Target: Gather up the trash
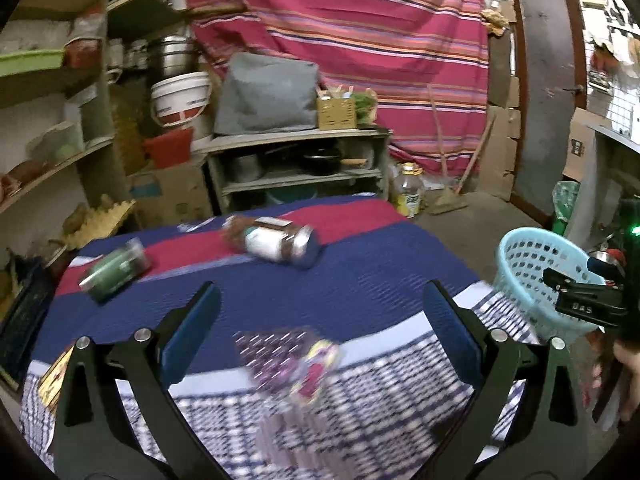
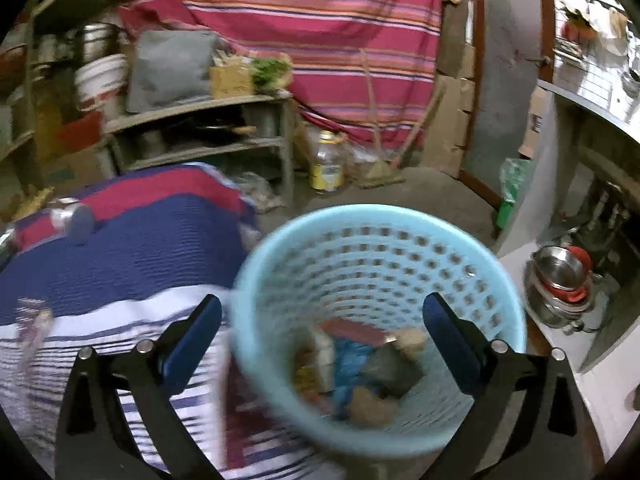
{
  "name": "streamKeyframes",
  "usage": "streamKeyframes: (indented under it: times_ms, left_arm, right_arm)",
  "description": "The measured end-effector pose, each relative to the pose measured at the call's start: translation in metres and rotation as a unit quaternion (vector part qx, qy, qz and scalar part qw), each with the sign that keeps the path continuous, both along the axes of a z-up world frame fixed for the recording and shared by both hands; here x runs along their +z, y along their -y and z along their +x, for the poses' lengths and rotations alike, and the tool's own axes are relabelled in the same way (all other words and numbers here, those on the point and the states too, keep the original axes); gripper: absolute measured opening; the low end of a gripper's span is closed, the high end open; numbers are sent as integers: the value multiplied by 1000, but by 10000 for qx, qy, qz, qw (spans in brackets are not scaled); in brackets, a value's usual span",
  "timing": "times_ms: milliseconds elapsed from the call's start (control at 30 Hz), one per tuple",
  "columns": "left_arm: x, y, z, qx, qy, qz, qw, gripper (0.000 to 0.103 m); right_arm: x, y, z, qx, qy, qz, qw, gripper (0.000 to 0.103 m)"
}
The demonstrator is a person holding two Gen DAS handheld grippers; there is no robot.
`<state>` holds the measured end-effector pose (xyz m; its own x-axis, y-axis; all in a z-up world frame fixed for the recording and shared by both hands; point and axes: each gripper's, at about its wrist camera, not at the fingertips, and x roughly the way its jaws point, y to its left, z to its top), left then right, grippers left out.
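left gripper (image 1: 320, 316): jaws spread wide, nothing between the pads, hanging over the near part of the table
left fingers (image 1: 192, 332): blue pads, black arms, both clear of the cloth
right gripper (image 2: 322, 326): jaws spread wide, nothing gripped, poised above the basket mouth
right fingers (image 2: 448, 340): right pad over the basket interior, left pad outside the rim over the cloth edge
wrapper (image 1: 296, 360): shiny, purple and yellow print, lying flat on the checked part of the cloth, between and just ahead of the left pads, blurred
brown jar (image 1: 276, 240): on its side on the blue and red stripes, white label, metal lid pointing right, well beyond the left pads
green jar (image 1: 116, 270): on its side at the left part of the table, apart from the brown jar
yellow packet (image 1: 54, 380): at the near left edge of the table, partly hidden behind the left arm
tablecloth (image 1: 360, 280): blue, red band at the far side, checked white and blue at the near side
basket (image 2: 400, 248): light blue, perforated wall, upright just beside the right edge of the table
trash in basket (image 2: 360, 372): blue scrap, tan crumpled bits, dark piece, a packet, all at the bottom, too blurred to name closer
steel bowls (image 2: 560, 276): stacked on the floor to the right of the basket
oil bottle (image 2: 328, 164): on the floor beyond the basket, near the shelf unit
striped curtain (image 1: 360, 40): pink and red, hanging behind the shelves
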<state>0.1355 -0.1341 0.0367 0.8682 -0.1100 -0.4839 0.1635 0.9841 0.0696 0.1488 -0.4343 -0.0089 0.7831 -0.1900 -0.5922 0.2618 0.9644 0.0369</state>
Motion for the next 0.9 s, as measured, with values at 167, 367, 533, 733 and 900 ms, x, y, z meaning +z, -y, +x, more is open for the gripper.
streamKeyframes:
  times_ms: [167, 367, 533, 733, 900]
  left_arm:
    - [-6, -48, -21, 397, -63, -90, 9992, 97]
    - [-18, -89, -40, 700, -149, 60, 9974, 97]
    - [-28, -119, -56, 818, -160, 89, 9965, 97]
    - [-35, -147, -67, 944, -98, -24, 9955, 98]
    - [-45, -156, -69, 995, -78, -22, 9950, 97]
  right_arm:
    - [11, -70, -22, 475, 208, 79, 9986, 98]
    - [16, -148, -46, 919, 411, 37, 9949, 98]
    - [14, -188, -62, 1080, 487, -36, 9930, 98]
    - [9, -215, -83, 1111, 634, -205, 9916, 98]
    - [-1, -224, -99, 1002, 746, -127, 9921, 98]
